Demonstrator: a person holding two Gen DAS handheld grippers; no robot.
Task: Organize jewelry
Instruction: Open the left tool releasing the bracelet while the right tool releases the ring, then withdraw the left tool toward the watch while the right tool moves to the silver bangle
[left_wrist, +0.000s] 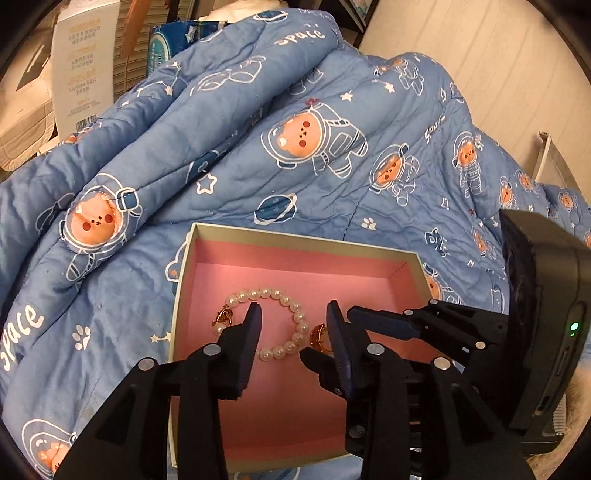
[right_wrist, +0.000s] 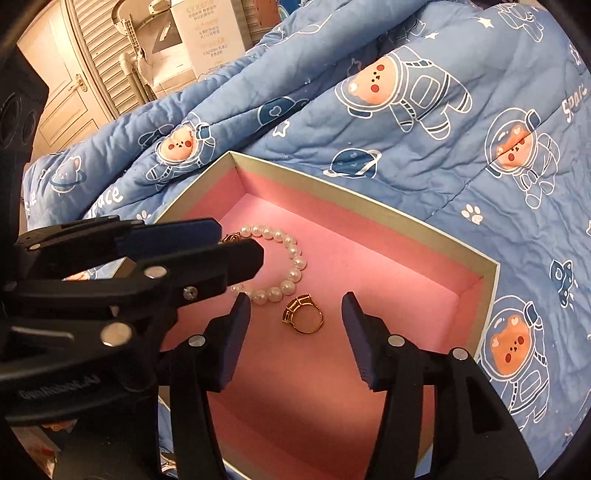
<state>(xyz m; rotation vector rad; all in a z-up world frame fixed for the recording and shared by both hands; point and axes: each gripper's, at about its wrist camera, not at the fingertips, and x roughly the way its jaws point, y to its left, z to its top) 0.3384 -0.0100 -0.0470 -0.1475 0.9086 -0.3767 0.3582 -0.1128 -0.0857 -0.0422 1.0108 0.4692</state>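
Observation:
An open box with a pink lining (left_wrist: 295, 264) (right_wrist: 388, 254) lies on a blue bedspread. A pearl bracelet (left_wrist: 291, 304) (right_wrist: 291, 258) with a gold clasp lies on the box floor. A gold ring (right_wrist: 303, 314) lies beside it; in the left wrist view the ring (left_wrist: 317, 334) is partly hidden by a finger. My left gripper (left_wrist: 293, 310) is open and empty above the bracelet. My right gripper (right_wrist: 295, 301) is open and empty, its fingers on either side of the ring, just above the floor. Each gripper shows in the other's view: the right (left_wrist: 354, 336), the left (right_wrist: 236, 240).
The blue quilt with astronaut bears (left_wrist: 277, 147) (right_wrist: 443, 110) rises in folds behind the box. Cardboard boxes (left_wrist: 81, 62) (right_wrist: 207, 33) and a slatted door (right_wrist: 99, 55) stand beyond it. A pale wall (left_wrist: 480, 55) is at the back right.

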